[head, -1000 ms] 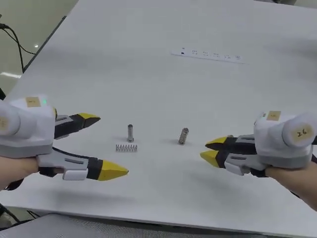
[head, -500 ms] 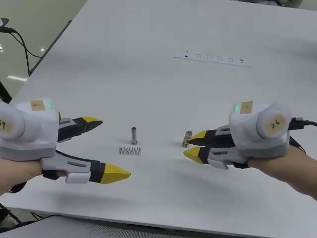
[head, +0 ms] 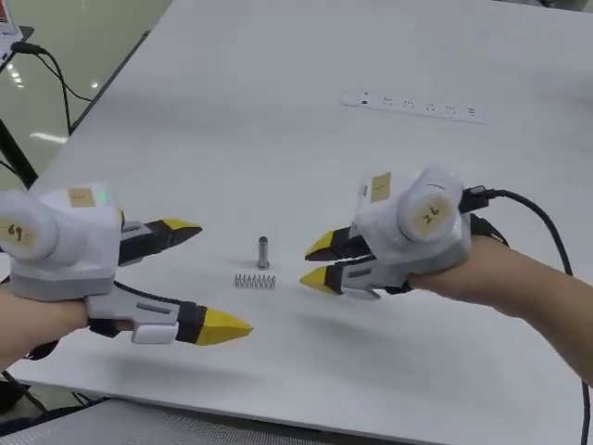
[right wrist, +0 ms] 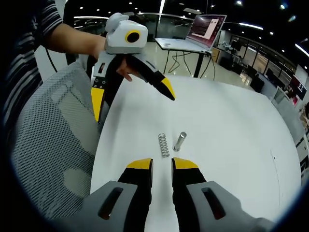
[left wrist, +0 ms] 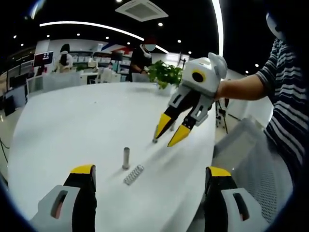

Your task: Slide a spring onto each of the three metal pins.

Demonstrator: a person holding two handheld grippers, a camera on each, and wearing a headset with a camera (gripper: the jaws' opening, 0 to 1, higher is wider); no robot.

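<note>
Head view: my left tongs point(head: 206, 276) gape wide and empty, left of the bare pin point(head: 263, 252) standing upright on the white surface point(head: 278, 139). Loose spring point(head: 255, 280) lies flat just beside it, on my side. My right tongs point(head: 317, 262) are narrow and empty, near the spring's right end.

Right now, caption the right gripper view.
Right gripper points at a spring lying beside a pin; left gripper open beyond.

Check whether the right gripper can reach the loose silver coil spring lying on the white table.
Probably yes: the right gripper, jaws slightly apart, faces the silver coil spring across bare white table; the upright metal pin stands close beside it.
</note>
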